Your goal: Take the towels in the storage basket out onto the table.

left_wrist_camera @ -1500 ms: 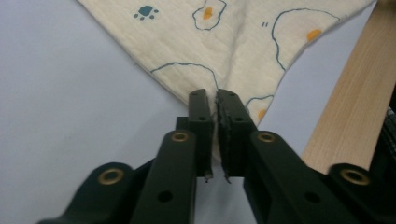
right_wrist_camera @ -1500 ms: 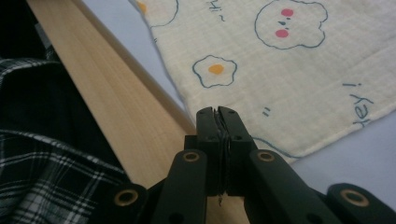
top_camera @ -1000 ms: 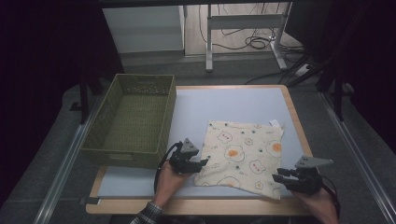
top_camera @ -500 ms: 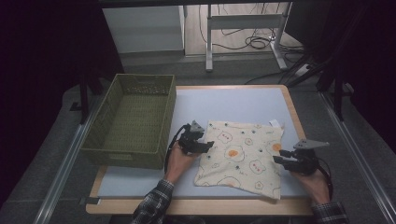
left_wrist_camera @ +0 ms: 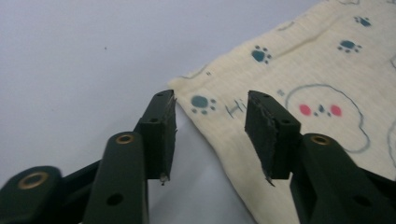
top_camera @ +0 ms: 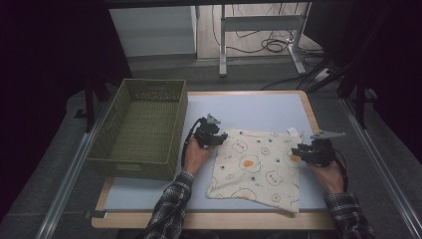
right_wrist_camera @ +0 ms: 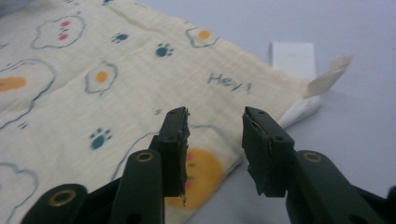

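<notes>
**Two grippers at the far corners of a printed cloth**

A square pale-yellow cotton cloth printed with fried eggs, paw prints and little clouds (top_camera: 256,167) lies flat on the pale blue table top with a wooden rim (top_camera: 259,107), towards its near right part. A green woven plastic basket (top_camera: 142,127) stands on the left of the table, well apart from the cloth.

The left gripper (top_camera: 215,137) sits at the cloth's far left corner. In the left gripper view its jaws stand part open and have just been closing; the corner of the cloth (left_wrist_camera: 299,93) lies between them, with neither pad pressing on it.

The right gripper (top_camera: 304,152) is at the cloth's right edge, near the far right corner. Its jaws have just been closing too and remain part open, straddling the hem without gripping it. A white sewn-in label (right_wrist_camera: 293,59) lies at that corner, just beyond the jaws.
</notes>
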